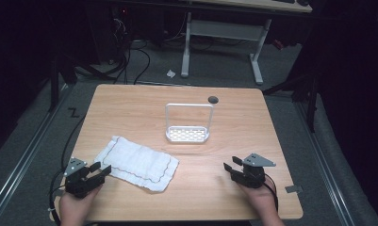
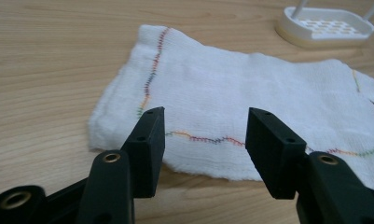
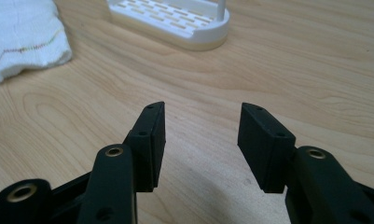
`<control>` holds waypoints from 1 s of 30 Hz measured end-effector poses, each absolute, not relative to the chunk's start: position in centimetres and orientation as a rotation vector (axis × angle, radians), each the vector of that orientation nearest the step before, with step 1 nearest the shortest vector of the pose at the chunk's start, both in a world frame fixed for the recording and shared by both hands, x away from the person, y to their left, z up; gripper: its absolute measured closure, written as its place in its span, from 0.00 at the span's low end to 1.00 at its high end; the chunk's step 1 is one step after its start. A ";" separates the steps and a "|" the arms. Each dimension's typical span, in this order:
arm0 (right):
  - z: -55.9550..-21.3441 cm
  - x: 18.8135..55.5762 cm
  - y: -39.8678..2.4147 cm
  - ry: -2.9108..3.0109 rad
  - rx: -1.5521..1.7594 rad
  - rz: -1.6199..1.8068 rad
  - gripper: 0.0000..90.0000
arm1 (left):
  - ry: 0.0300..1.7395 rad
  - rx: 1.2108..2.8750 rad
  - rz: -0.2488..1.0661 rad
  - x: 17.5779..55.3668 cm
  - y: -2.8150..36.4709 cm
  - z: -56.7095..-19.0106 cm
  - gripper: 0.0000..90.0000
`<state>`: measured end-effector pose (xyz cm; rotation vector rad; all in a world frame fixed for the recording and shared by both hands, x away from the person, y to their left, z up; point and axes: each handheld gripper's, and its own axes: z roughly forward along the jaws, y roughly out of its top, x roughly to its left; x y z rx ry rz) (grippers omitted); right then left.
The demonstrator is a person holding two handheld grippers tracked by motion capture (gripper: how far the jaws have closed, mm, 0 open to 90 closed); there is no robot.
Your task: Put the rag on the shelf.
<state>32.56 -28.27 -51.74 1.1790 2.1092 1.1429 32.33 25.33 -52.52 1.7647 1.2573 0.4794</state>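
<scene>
White cloth (image 2: 250, 98) just beyond left gripper (image 2: 205, 140) fingers (image 2: 149, 140), untouched

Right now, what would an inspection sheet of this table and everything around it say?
Surface: wooden table, with a dark round spot near its far edge.
Job's things: white cloth with coloured stitching lies flat at front left; white rack with a tall handle stands upright near the middle, apart from the cloth.
Clutter: nothing seen on the table.
Grippers: left gripper open, its jaws at the cloth's near edge; right gripper open over bare wood, holding nothing.
Cables: a black cable trails from the right gripper; more lie on the floor.
Surroundings: grey floor, a white-legged desk behind, a crumpled scrap on the floor.
</scene>
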 end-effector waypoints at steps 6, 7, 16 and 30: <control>-51.9 32.7 -28.2 2.126 1.184 1.131 0.59 | 1.254 1.761 0.435 32.2 25.2 -52.8 0.54; -51.9 32.7 -28.2 2.126 1.184 1.131 0.59 | 1.254 1.761 0.435 32.2 25.2 -52.8 0.54; -52.2 32.8 -26.3 2.180 1.138 1.132 0.63 | 1.243 1.810 0.394 32.1 25.0 -52.8 0.77; -52.8 33.1 -22.5 2.264 1.078 1.101 0.73 | 1.040 1.991 0.315 34.2 14.0 -52.7 1.00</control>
